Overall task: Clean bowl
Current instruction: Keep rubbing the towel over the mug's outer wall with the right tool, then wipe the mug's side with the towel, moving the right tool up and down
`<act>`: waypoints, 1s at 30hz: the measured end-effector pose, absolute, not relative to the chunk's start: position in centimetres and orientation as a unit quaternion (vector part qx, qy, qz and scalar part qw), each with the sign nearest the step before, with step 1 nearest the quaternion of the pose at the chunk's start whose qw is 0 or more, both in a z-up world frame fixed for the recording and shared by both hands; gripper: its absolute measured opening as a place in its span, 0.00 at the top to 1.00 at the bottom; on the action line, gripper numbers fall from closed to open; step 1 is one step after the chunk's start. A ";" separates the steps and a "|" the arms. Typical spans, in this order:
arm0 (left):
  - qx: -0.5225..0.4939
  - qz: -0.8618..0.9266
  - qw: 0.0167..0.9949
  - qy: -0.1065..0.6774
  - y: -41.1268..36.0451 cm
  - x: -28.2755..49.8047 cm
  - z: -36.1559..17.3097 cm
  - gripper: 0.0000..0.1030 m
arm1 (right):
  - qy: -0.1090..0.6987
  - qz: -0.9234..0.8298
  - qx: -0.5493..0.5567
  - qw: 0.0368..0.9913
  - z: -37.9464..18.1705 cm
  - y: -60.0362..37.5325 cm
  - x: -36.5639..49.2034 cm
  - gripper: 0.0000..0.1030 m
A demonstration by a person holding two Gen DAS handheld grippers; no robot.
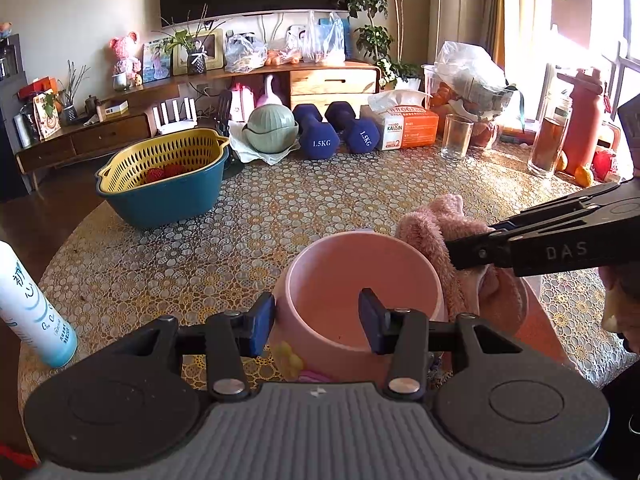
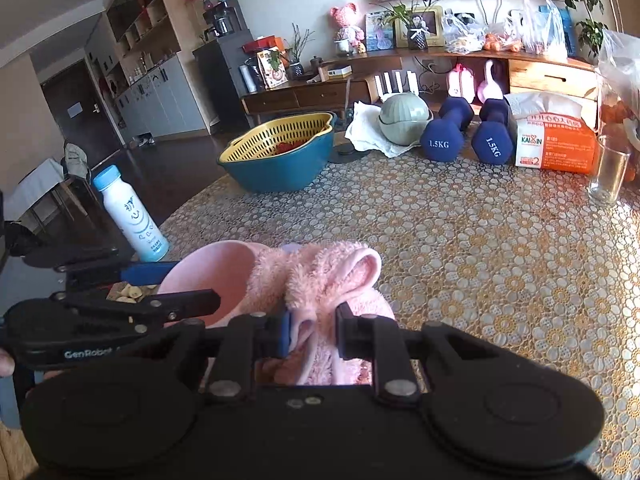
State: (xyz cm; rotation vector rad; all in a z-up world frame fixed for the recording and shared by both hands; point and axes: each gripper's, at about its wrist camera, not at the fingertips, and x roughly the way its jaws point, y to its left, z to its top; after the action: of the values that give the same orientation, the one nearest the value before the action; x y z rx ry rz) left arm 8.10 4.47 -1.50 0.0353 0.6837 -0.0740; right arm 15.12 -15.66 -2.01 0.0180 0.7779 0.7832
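A pink bowl (image 1: 360, 280) stands on the patterned tablecloth, close in front of the left wrist camera. My left gripper (image 1: 319, 324) straddles its near-left wall, one finger outside and one inside, shut on it. The right gripper (image 1: 472, 254) reaches in from the right, shut on a fluffy pink cloth (image 1: 432, 228) that rests against the bowl's right rim. In the right wrist view the right gripper (image 2: 314, 334) pinches the cloth (image 2: 320, 276), which is bunched beside the bowl (image 2: 212, 276). The left gripper (image 2: 180, 286) enters there from the left.
A yellow colander in a blue basin (image 1: 160, 184) holds red fruit at far left. A white bottle (image 1: 32, 312) stands near the table's left edge. Dumbbells (image 1: 320, 136), a tissue pack (image 1: 408, 128), a glass (image 1: 456, 136) and jars line the far side.
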 end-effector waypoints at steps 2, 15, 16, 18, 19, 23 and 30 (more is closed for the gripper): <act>0.018 -0.039 0.941 0.335 4.5 8.1 -1.5 0.56 | 0.378 0.368 0.004 0.849 -2.6 -15.3 15.7 0.81; 0.012 -0.036 0.942 0.334 4.5 8.2 -1.5 0.56 | 0.360 0.365 -0.033 0.858 -3.1 -15.9 14.3 0.81; 0.012 -0.036 0.942 0.334 4.5 8.2 -1.5 0.56 | 0.350 0.365 -0.026 0.863 -2.5 -16.5 13.9 0.81; 0.012 -0.036 0.942 0.334 4.5 8.2 -1.6 0.56 | 0.334 0.372 -0.012 0.866 -1.2 -17.7 13.1 0.81; 0.012 -0.036 0.942 0.334 4.5 8.2 -1.6 0.56 | 0.326 0.379 -0.009 0.866 -0.7 -18.2 12.6 0.81; 0.011 -0.034 0.942 0.334 4.6 8.2 -1.6 0.56 | 0.316 0.404 -0.009 0.858 0.4 -18.9 10.4 0.81; 0.019 -0.035 0.941 0.335 4.4 8.1 -1.5 0.56 | 0.338 0.414 -0.021 0.845 -1.1 -16.8 9.6 0.81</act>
State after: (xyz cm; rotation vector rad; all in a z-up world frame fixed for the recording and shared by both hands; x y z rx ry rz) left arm 8.15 4.42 -1.52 0.0395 0.6830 -0.0717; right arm 9.55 -16.77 -1.09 -0.0443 0.7128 0.8728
